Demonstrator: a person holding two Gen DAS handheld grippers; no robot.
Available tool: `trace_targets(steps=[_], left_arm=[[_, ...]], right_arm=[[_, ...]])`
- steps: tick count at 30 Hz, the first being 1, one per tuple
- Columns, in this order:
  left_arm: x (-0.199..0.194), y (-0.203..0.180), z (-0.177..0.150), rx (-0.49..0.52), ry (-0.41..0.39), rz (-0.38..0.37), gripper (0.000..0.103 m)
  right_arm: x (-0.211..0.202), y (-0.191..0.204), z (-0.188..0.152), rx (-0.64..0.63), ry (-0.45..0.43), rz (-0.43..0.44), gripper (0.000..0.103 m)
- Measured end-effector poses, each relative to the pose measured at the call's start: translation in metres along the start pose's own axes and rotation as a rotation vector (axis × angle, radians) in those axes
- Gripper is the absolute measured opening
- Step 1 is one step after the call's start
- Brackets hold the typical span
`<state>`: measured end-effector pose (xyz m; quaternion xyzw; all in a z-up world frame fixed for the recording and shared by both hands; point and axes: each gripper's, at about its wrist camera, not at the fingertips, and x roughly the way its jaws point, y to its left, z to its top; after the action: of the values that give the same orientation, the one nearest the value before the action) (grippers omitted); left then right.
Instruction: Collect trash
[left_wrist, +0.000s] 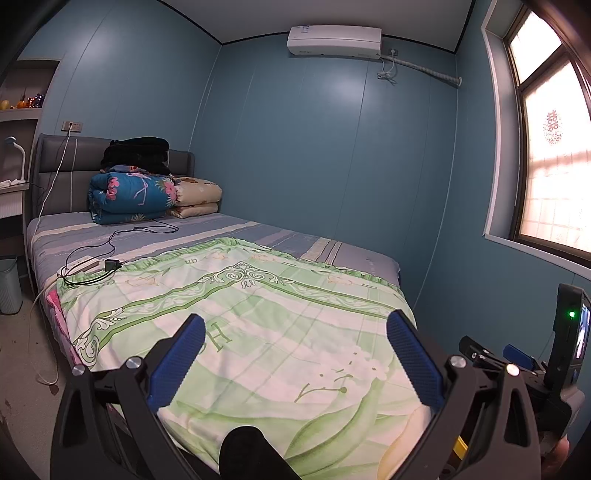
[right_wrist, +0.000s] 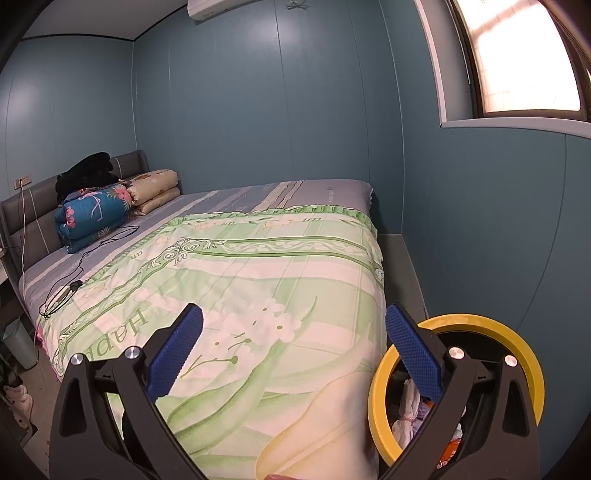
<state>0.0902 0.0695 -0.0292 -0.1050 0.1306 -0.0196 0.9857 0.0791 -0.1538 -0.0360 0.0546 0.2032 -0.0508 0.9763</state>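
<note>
A round trash bin with a yellow rim (right_wrist: 532, 354) stands on the floor at the bed's right foot corner. Crumpled white and orange trash (right_wrist: 408, 413) lies inside it. My right gripper (right_wrist: 293, 345) is open and empty, over the foot of the bed; its right finger (right_wrist: 413, 354) overlaps the bin's rim in view. My left gripper (left_wrist: 295, 350) is open and empty above the green floral quilt (left_wrist: 240, 314). The right gripper's body (left_wrist: 517, 369) shows at the right edge of the left wrist view.
Folded quilts (left_wrist: 136, 195) and black clothes lie at the headboard. A power strip with black cables (left_wrist: 88, 266) lies on the bed's left side. A pale bin (left_wrist: 9, 284) stands on the floor left of the bed. Blue walls and a window (left_wrist: 554, 155) are on the right.
</note>
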Motion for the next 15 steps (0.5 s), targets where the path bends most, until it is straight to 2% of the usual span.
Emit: trace_targets(steps=[15], left_arm=[[-0.0024,-0.0049,-0.0027,0.019,-0.012,0.003,0.095]], right_arm=[[0.0029,0.0008,-0.0027,0.002,0.018,0.002,0.095]])
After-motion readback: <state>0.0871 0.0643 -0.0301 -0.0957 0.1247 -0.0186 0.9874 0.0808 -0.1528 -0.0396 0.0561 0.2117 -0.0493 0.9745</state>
